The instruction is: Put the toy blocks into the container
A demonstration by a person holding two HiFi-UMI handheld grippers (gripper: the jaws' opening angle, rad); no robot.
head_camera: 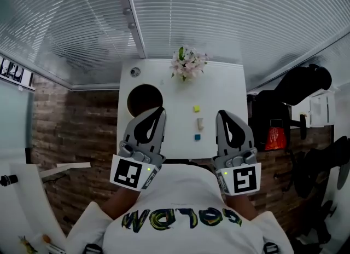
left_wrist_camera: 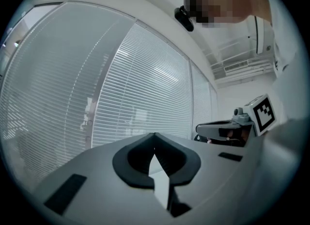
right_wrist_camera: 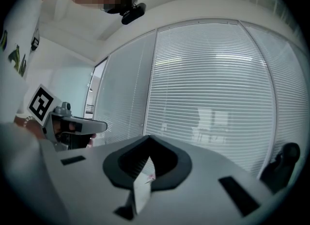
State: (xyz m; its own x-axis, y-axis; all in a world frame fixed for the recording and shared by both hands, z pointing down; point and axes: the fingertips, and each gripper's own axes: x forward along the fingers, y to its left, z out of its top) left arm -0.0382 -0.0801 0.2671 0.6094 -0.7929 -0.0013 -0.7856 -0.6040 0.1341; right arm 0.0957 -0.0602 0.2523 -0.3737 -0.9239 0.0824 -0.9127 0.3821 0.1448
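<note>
Currently all three blocks sit on the white rectangular table (head_camera: 229, 91), out in the open: small yellow toy block (head_camera: 196, 108) farthest from the person, small cream toy block (head_camera: 200, 123) in the middle, small blue toy block (head_camera: 197, 137) nearest. They form a short line running toward the person, apart from each other, right of table centre.

The dark brown round container (head_camera: 143, 98) stands on the table's left half, well apart from the blocks. Its inside is too dark to tell the contents.

The left gripper (head_camera: 159, 113) is held level over the near table edge, its tip overlapping the container's near rim in the head view. Jaws are clenched tip to tip with nothing between them. The right gripper (head_camera: 222, 117) is also level, just right of the block line, with its jaws closed and empty. Neither touches a block. Each gripper view shows the other gripper off to the side, with white slatted blinds (right_wrist_camera: 213, 98) behind.

At the far table edge are a bunch of pale pink and white flowers (head_camera: 188, 62) and a small grey round object (head_camera: 135, 72) near the far left corner. A brick-pattern floor (head_camera: 76, 132) lies left of the table, and black furniture (head_camera: 298, 86) right of it.
</note>
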